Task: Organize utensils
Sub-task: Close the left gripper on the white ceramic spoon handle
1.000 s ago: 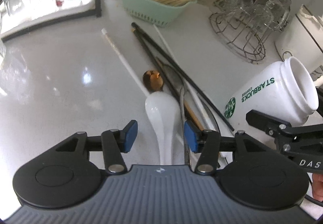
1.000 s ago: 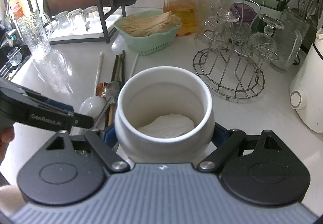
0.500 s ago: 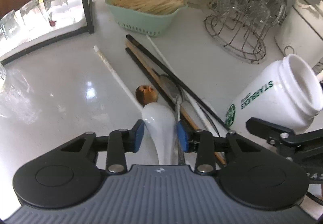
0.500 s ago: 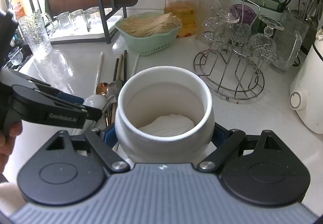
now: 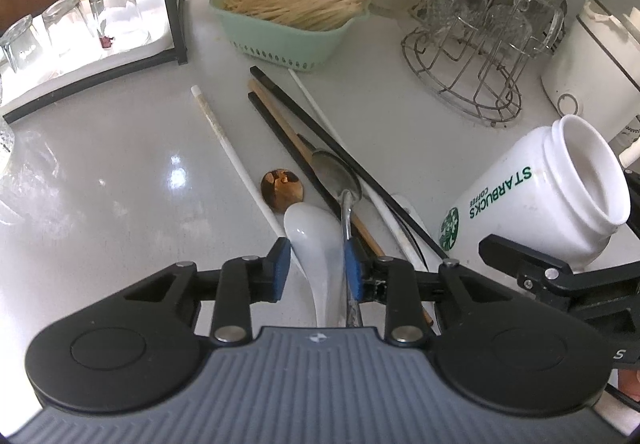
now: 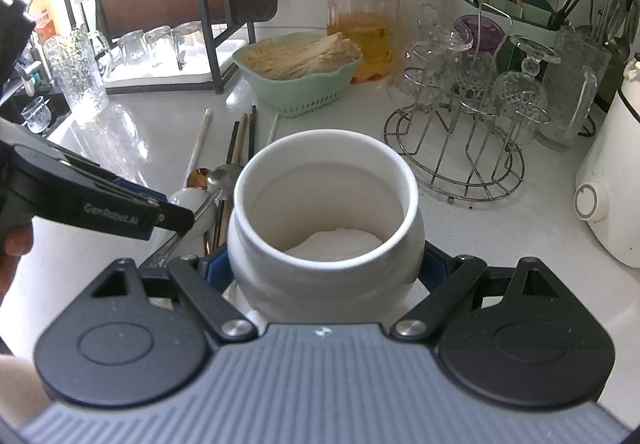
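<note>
While its jaws have just been closing, the left gripper (image 5: 316, 268) brackets the white ceramic soup spoon (image 5: 316, 240) and a metal spoon's handle (image 5: 347, 212); whether both pads press is unclear. Alongside, the right gripper (image 6: 324, 272) clamps a tilted white Starbucks jar (image 6: 324, 212). Beyond lie black chopsticks (image 5: 340, 152), white chopsticks (image 5: 224, 140) and a brown wooden spoon (image 5: 282, 184) on the countertop (image 5: 120, 172), then a green basket (image 5: 288, 32).
</note>
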Demonstrator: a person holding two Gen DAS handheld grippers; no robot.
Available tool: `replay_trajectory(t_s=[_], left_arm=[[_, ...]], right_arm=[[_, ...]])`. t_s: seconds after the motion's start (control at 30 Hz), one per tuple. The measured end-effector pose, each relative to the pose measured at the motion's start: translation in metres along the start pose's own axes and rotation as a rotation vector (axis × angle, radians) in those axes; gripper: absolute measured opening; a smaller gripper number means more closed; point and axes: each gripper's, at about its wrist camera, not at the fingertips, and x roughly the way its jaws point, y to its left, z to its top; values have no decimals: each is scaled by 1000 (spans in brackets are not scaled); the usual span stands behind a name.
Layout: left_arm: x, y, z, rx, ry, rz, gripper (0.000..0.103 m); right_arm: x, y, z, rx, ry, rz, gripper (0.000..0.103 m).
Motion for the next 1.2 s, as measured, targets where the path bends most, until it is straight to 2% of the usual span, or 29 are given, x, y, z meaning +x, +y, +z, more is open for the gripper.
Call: replay_trajectory(t_s=[0.13,0.3,0.43,0.83,1.2], left_arm=[[2,-2,-2,8,13,19,38],[6,-3,-4,11,8,30,39],[7,-1,-3,3,2,41,46],[5,-1,-12,32,29,55,46],[19,-19,-4,117,37,93,48]], right_arm=[[-1,0,-2,1,-10,0,91],[-1,1,-2,2,-11,1,91],[-1,1,-2,2,-12,1,91],[-1,1,-2,3,-19,1,91],[-1,0,-4,-2,-27,9,91]])
